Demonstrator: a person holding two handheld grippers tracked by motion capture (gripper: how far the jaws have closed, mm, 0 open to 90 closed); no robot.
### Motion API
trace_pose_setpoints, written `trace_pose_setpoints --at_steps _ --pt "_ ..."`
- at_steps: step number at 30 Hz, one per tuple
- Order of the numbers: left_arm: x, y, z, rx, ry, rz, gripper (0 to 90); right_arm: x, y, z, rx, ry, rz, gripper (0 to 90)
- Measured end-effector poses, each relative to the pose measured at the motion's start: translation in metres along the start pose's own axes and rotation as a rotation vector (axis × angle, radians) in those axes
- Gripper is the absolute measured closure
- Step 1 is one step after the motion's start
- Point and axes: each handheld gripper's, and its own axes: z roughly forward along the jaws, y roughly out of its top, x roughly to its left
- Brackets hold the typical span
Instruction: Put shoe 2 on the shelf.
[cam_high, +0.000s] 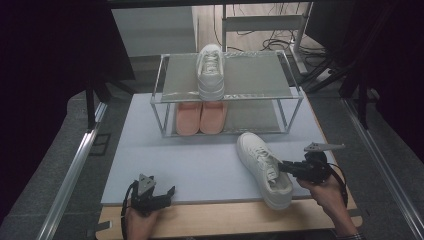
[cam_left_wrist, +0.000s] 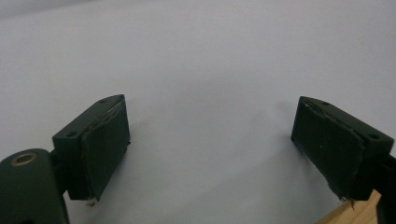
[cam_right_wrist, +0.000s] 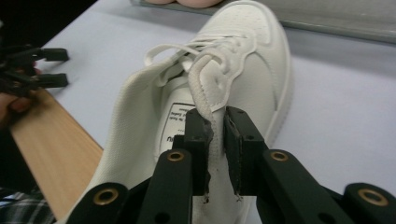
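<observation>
**One white sneaker gripped by its tongue at the lower right of the mat**

One white sneaker (cam_high: 263, 167) lies on the pale mat (cam_high: 200, 165) in the lower right of the high view, toe toward the rack, heel reaching the wooden table edge (cam_high: 225, 217). The right gripper (cam_high: 286, 167) reaches it from the right of the frame. In the right gripper view its two jaws are nearly together, pinching the sneaker's tongue (cam_right_wrist: 208, 91) near the picture's centre; the fabric stands up between the pads, with loose laces above it. The left gripper (cam_high: 171, 194) rests at the lower left of the high view, near the mat's front edge and well apart from the sneaker. In the left gripper view its jaws stand wide apart over bare mat, nothing between them. Farther out, in the upper middle of the high view, a two-tier rack (cam_high: 227, 92) stands on the mat. A second white sneaker (cam_high: 210, 70) sits on its top shelf, and a pair of pink slippers (cam_high: 201, 117) sits on the lower shelf.
</observation>
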Motion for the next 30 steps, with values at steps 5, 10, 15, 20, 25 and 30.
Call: trace_pose_setpoints --at_steps 5,10,15,20,25,30 --pt "0.000 0.000 0.000 -0.002 -0.001 0.000 11.2 -0.010 -0.001 -0.006 -0.004 -0.029 0.007 75.9" --pt "0.000 0.000 0.000 -0.002 -0.001 0.000 11.2 -0.014 0.002 -0.008 0.021 -0.067 0.010 67.4" --pt "0.000 0.000 0.000 -0.002 -0.001 0.000 11.2 -0.011 0.009 -0.004 0.071 -0.070 -0.030 62.6" --pt "0.000 0.000 0.000 -0.002 -0.001 0.000 11.2 -0.010 0.012 -0.001 0.108 -0.078 -0.069 69.4" --pt "0.000 0.000 0.000 0.000 0.000 0.000 11.2 -0.008 0.016 -0.001 0.125 -0.076 -0.019 79.5" --pt "0.000 0.000 0.000 0.000 0.000 0.000 11.2 -0.013 0.016 -0.002 0.113 -0.024 0.042 82.4"
